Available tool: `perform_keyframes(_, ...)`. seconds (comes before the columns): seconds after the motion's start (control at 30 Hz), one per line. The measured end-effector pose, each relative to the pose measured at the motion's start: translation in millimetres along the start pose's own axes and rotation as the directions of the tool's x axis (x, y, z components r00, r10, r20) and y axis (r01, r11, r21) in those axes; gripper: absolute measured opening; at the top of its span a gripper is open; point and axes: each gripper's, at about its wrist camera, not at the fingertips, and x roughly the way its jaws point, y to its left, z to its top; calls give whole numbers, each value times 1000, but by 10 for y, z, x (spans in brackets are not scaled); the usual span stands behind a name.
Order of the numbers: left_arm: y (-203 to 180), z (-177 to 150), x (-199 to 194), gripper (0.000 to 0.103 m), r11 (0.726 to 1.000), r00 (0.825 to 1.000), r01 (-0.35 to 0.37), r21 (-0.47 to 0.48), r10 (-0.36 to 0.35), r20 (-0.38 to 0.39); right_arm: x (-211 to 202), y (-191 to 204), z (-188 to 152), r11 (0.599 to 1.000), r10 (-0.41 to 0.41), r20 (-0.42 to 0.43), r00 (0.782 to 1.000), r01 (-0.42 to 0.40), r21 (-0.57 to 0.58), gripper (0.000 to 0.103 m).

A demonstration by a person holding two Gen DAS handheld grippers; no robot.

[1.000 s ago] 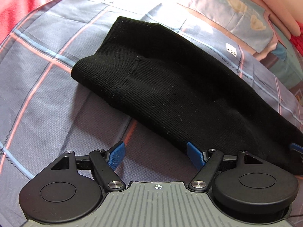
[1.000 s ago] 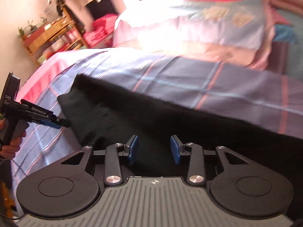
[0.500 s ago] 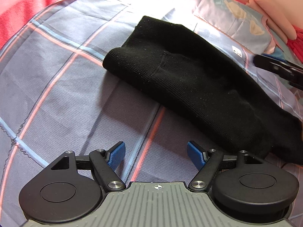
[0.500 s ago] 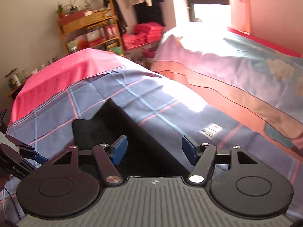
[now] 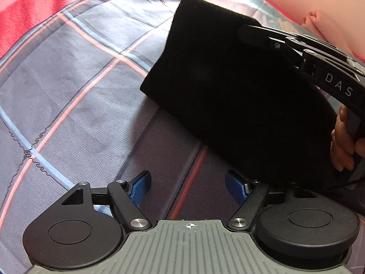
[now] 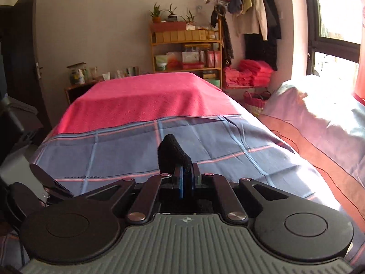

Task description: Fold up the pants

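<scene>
The black knit pants (image 5: 239, 96) lie folded on the plaid bedsheet (image 5: 79, 96), up and right of my left gripper (image 5: 187, 188). That gripper is open and empty, its blue pads just short of the cloth's near edge. My right gripper (image 6: 187, 179) is shut on a fold of the black pants (image 6: 173, 154), which sticks up between its pads. In the left wrist view the right gripper's body (image 5: 319, 68) lies across the top right of the pants, with the person's hand (image 5: 342, 141) on its handle.
A red blanket (image 6: 146, 100) covers the bed's far end. A wooden shelf (image 6: 186, 45) and hanging clothes (image 6: 251, 13) stand against the wall. A pale quilt (image 6: 319, 118) lies at the right, pink bedding (image 5: 319, 20) beyond the pants.
My right gripper swung round and shut on a fold of the pants. The pants now look shorter and wider. My left gripper stayed open and shifted closer.
</scene>
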Motion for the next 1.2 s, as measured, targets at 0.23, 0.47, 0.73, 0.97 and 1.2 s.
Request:
perform_keyframes(0.23, -6, 37, -20, 103, 1000, 1000, -15, 11, 15, 5, 751, -510, -249, 980, -141, -157, 978, 160, 117, 10)
perform_keyframes(0.47, -222, 315, -138, 103, 996, 997, 1, 94, -8, 74, 9, -523, -178, 933, -263, -101, 959, 280, 226, 42)
perform_keyframes(0.73, -776, 747, 348, 103, 970, 996, 70, 232, -80, 33, -1112, -645, -1113, 781, -188, -192, 963, 265, 565, 47)
perform_keyframes(0.97, -952, 814, 860, 103, 951, 1000, -16, 308, 24, -20, -1594, -762, -1255, 712, -502, -253, 827, 561, 422, 60)
perform_keyframes(1.2, -936, 803, 820, 103, 951, 999, -21, 310, 30, -21, -1159, -874, -1407, 773, -409, -386, 827, 539, 336, 41)
